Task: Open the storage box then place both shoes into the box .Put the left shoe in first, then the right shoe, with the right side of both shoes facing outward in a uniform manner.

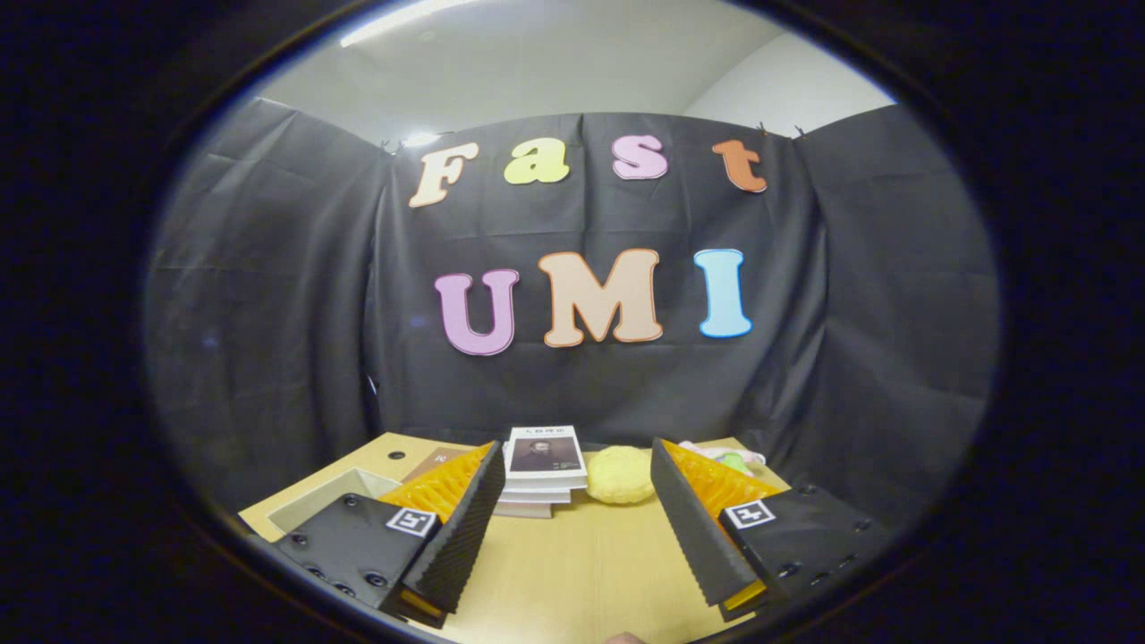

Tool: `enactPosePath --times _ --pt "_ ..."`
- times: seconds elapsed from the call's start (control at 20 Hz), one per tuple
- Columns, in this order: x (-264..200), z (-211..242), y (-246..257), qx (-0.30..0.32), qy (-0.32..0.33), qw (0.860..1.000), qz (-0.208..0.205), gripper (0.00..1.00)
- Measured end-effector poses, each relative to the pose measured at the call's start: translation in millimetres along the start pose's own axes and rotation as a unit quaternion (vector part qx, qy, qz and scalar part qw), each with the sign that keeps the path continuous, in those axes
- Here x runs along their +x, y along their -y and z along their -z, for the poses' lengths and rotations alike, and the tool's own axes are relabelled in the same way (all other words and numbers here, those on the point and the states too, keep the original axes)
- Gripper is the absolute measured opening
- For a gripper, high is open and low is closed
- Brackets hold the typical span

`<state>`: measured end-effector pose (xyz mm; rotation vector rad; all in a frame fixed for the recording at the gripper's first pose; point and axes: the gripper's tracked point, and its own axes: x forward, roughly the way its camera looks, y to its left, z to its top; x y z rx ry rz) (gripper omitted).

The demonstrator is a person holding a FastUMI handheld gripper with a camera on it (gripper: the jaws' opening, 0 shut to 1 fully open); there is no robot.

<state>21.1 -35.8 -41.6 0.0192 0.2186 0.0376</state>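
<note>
While gripper gapes wide, holding nothing, I see tray at 10 o'clock; shoes prob light, soft—grab by heel collar.

This is a recording booth set up inside an office-like room. Black cloth hangs in creased panels as a backdrop, closing in the back and both sides of a light wooden tabletop. Above the cloth, at twelve o'clock, plain white walls and a ceiling with a strip light show an ordinary indoor room behind the staging. At the tabletop's far edge a small stack of books lies beside a round yellow item, props laid out rather than household furnishing
</note>
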Motion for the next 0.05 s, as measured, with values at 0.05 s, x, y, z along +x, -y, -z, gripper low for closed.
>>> enactPosePath --times 0.05 --pt "1.2 -0.6 2.1 -0.003 0.002 1.0 0.003 1.0"
